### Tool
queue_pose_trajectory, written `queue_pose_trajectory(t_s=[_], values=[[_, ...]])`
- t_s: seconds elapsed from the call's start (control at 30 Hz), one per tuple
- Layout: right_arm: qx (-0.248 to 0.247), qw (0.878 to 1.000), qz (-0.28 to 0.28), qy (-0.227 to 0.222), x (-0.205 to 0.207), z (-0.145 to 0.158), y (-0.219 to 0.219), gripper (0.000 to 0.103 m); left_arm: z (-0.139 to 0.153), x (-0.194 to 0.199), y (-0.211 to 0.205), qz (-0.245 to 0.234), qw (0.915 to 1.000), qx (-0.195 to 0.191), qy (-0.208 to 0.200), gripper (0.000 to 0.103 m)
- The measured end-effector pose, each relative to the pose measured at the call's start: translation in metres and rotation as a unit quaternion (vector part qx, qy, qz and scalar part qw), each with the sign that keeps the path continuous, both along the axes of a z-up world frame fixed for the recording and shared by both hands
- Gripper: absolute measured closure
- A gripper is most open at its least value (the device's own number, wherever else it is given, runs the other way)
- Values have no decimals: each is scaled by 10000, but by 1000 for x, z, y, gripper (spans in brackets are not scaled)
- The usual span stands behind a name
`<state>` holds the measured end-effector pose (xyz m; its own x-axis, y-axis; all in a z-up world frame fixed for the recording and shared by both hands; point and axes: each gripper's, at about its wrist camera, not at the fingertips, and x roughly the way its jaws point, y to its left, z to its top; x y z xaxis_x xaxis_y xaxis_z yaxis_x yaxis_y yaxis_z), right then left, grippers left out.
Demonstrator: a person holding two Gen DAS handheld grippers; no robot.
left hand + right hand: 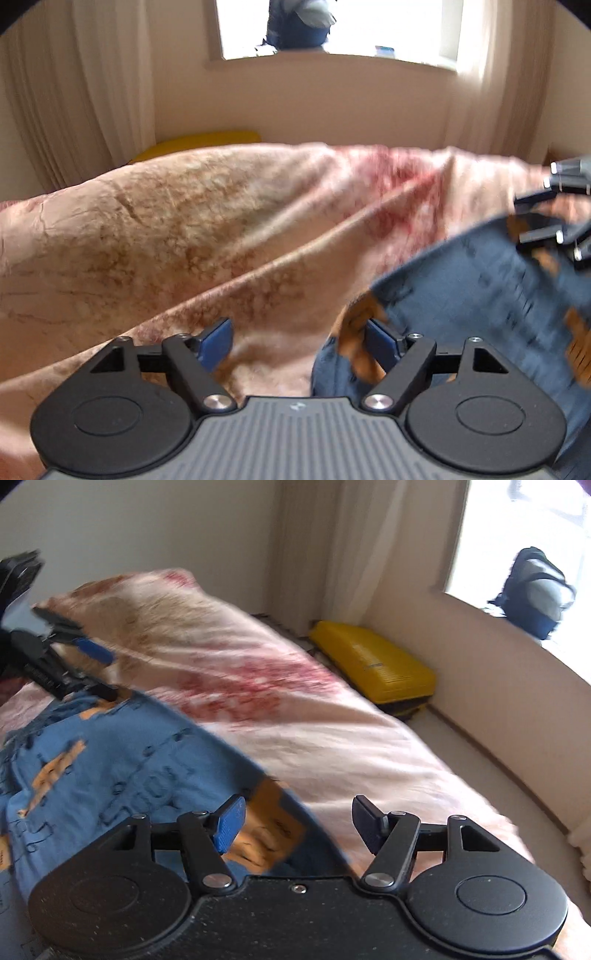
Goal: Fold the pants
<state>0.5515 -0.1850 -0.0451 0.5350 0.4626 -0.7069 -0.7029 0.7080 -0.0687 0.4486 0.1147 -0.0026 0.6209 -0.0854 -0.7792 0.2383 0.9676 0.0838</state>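
Blue pants (480, 295) with orange patches lie on a pink and red patterned bedspread (184, 221). My left gripper (299, 343) is open, its jaws wide apart; the pants' left edge lies by its right finger (380, 343). My right gripper (299, 827) is open over the pants' edge (122, 760), with an orange patch between its fingers. The left gripper also shows at the left of the right wrist view (85, 664), and the right gripper at the right edge of the left wrist view (554, 218).
A yellow case (373, 664) lies on the floor beside the bed. A wall with a window sill stands beyond the bed; a blue backpack (535, 590) sits on the sill. Curtains (74, 92) hang at both sides of the window.
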Motion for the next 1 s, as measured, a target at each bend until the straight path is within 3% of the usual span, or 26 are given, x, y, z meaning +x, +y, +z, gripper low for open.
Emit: queue_pose_trajectory(t_s=[0.03, 0.07, 0.1, 0.13, 0.2, 0.3, 0.43, 0.57, 0.7, 0.87, 1.0], values=[[-95, 10000, 26, -15, -3, -3, 3, 46, -2, -1, -2, -50, 9998, 163, 31, 50], [-185, 9998, 11, -41, -2, -5, 8, 53, -2, 0, -4, -90, 9998, 186, 69, 60], [-216, 9997, -24, -61, -4, -6, 12, 75, 0, -1, -4, -138, 9998, 45, 143, 83], [-251, 9996, -63, -84, -5, -4, 14, 98, 3, -2, -4, -159, 9996, -130, 212, 100], [-302, 9994, -37, -156, -12, 2, 12, 102, 12, -9, -10, -161, 9997, -134, 103, 102], [-269, 9988, -102, -398, -32, 14, 9, 103, 25, -26, -25, -368, 9984, 309, -284, 103], [-153, 9950, -158, -974, -78, 43, -4, 103, 52, -67, -36, -631, 9906, 613, -1050, 103], [95, 9874, -148, -1574, -151, 72, -22, 103, 67, -127, -54, -1124, 9684, 1253, -1842, 103], [125, 9800, -26, -1984, -234, 83, -33, 103, 67, -184, -60, -1593, 9485, 1531, -2271, 102], [41, 9831, 127, -1824, -320, 70, -39, 103, 42, -246, -71, -2208, 9211, 1986, -2517, 102], [-42, 9892, 250, -1446, -365, 45, -37, 103, 10, -285, -76, -2636, 9062, 2252, -2420, 102]])
